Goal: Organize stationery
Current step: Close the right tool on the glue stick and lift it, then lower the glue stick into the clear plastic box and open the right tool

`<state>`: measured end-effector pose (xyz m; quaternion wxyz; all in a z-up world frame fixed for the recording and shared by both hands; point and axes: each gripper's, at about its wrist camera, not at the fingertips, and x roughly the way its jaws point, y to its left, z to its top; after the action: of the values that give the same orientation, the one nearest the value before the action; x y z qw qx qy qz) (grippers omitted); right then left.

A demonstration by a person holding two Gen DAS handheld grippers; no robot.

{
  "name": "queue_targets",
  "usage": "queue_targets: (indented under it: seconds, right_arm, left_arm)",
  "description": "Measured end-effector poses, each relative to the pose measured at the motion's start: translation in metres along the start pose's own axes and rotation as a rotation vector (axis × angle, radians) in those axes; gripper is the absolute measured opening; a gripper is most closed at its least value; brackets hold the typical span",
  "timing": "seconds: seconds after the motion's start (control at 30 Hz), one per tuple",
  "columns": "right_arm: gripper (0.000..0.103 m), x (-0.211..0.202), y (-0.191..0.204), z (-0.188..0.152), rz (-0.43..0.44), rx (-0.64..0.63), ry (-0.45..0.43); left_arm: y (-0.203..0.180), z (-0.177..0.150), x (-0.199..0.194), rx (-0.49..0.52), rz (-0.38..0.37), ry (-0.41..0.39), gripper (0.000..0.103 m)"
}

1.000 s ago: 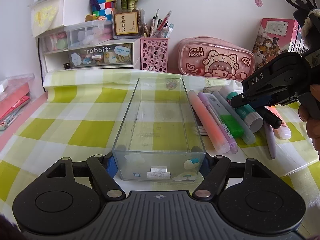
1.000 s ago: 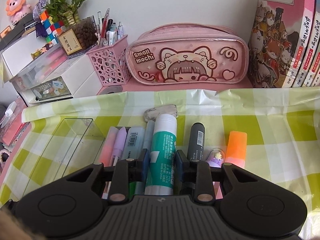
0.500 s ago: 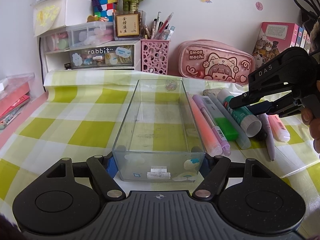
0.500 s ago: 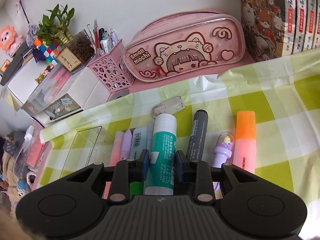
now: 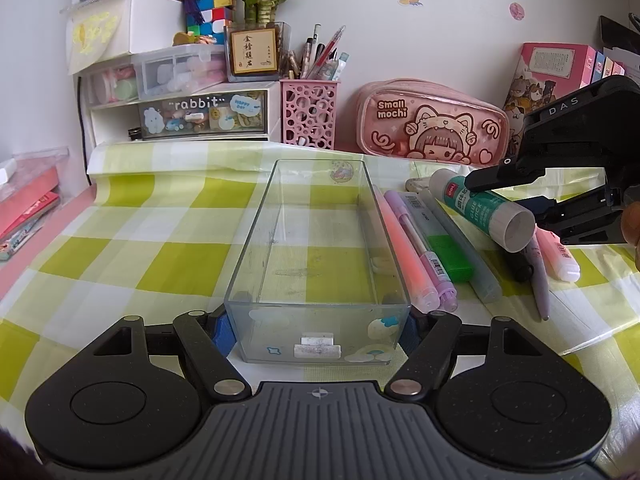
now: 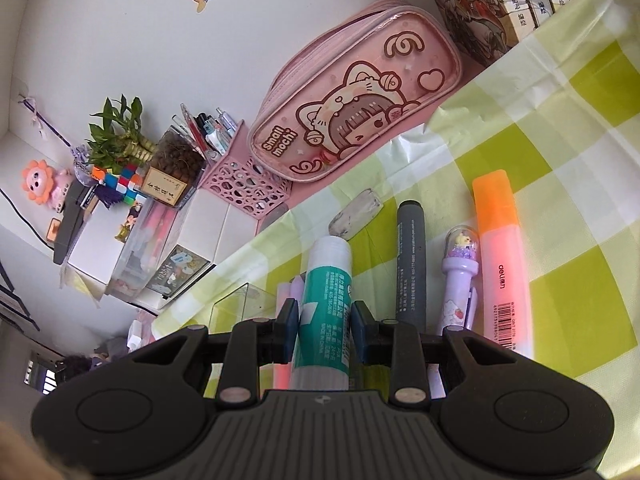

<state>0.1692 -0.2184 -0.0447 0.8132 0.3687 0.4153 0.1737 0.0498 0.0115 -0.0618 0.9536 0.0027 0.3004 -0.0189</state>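
Observation:
My left gripper [image 5: 318, 326] is shut on the near end of a clear plastic tray [image 5: 256, 240], which stands empty on the checked cloth. My right gripper [image 6: 325, 322] is shut on a green and white glue stick [image 6: 326, 288] and holds it lifted and tilted above the row of pens. The glue stick [image 5: 480, 208] and the right gripper [image 5: 516, 188] also show in the left wrist view, right of the tray. On the cloth lie a pink highlighter [image 5: 404, 248], a purple pen [image 5: 420, 248], a black marker [image 6: 410, 264], a purple toy pen [image 6: 460, 276] and an orange highlighter [image 6: 504, 256].
A pink pencil case [image 5: 428, 128] and a pink pen holder [image 5: 308, 112] stand at the back. A white drawer unit [image 5: 180, 116] is at the back left, books [image 5: 548, 68] at the back right. A small eraser [image 6: 356, 214] lies beyond the pens.
My right gripper has lifted the glue stick off the cloth and tilted to the left. My left gripper and the tray have stayed in place.

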Motion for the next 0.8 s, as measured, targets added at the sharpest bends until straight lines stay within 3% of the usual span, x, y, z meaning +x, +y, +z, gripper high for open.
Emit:
queue_targets:
  seconds: [0.3,0.53,0.8]
  right_arm:
    - [0.016,-0.002,-0.012,0.000,0.021,0.088,-0.024]
    - [0.016,-0.002,-0.014,-0.004,0.096,0.177,-0.012]
    - [0.016,-0.006,0.022,-0.009,0.136,0.098,0.001]
  left_arm:
    - [-0.001,0.000,0.000,0.003,0.001,0.001,0.073]
    - [-0.001,0.000,0.000,0.007,0.001,0.000,0.073]
    - [-0.001,0.000,0.000,0.011,0.001,0.000,0.073]
